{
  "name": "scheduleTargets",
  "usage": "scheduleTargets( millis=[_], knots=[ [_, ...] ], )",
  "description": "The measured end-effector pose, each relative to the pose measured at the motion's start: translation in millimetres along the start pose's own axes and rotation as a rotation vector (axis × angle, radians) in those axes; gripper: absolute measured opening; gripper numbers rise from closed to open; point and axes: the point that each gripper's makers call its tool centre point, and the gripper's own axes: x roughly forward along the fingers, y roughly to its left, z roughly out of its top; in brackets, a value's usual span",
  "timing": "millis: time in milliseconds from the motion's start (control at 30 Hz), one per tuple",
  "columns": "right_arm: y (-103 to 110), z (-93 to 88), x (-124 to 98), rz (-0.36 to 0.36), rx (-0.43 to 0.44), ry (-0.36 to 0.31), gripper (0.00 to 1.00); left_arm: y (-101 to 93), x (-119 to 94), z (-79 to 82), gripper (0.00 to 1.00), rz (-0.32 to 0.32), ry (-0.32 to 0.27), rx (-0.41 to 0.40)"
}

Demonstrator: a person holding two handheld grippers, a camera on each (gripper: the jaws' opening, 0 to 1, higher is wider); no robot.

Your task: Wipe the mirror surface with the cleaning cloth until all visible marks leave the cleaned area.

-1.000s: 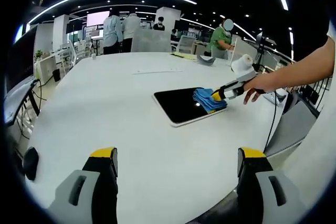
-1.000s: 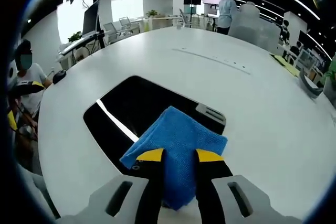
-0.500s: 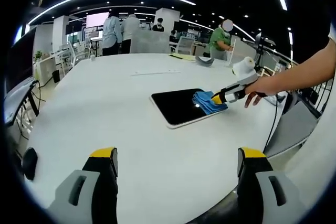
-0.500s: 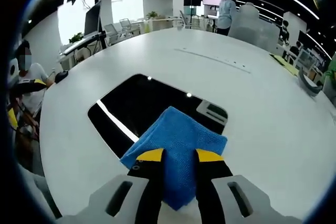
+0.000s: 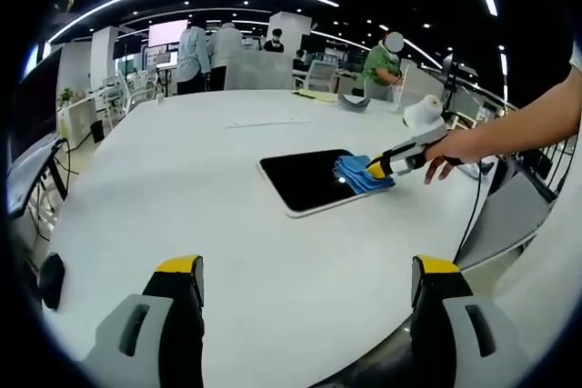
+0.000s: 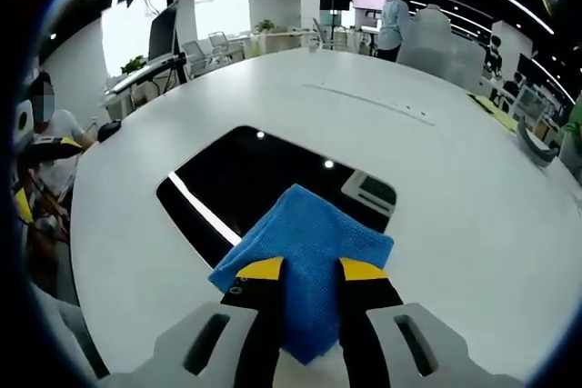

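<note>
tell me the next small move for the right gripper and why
Probably push the blue cloth forward across the mirror. The right gripper is shut on the cloth, which covers only the mirror's near edge; the dark glass beyond it is still unwiped. The left gripper hangs open over the white table, well away from the mirror, so nothing blocks the stroke.

Cloth point(image 6: 305, 252) on mirror point(image 6: 264, 184) near edge, in right tongs point(image 6: 307, 270); mirror flat mid-table point(image 6: 382, 134).

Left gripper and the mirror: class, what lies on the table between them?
Nothing: in the left gripper view, bare white table stretches from the left gripper to the mirror.
</note>
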Motion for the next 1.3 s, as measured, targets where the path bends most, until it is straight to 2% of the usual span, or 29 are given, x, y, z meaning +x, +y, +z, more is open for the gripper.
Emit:
scheduleTargets(
  millis=[433, 733, 933, 1133, 1300],
  knots=[
    [2, -1.5, -1, 0.028, -0.012, 0.012, 0.17, -10.3, 6, 2.1, 0.96, -0.010, 0.006, 0.007],
    [0, -1.6, -1, 0.024, -0.012, 0.023, 0.05, -10.3, 6, 2.6, 0.95, -0.001, 0.005, 0.010],
    [0, -1.6, -1, 0.024, -0.018, 0.034, 0.01, -10.5, 4, -0.7, 0.95, 0.009, 0.004, 0.001],
    [-1, -1.0, -4, 0.015, -0.039, 0.031, 0.01, -10.8, 1, -1.5, 0.95, 0.019, 0.002, -0.004],
    [-4, 3.4, -15, 0.009, -0.015, 0.003, 0.01, -8.6, -1, -0.3, 0.95, 0.030, -0.004, -0.010]
  ],
)
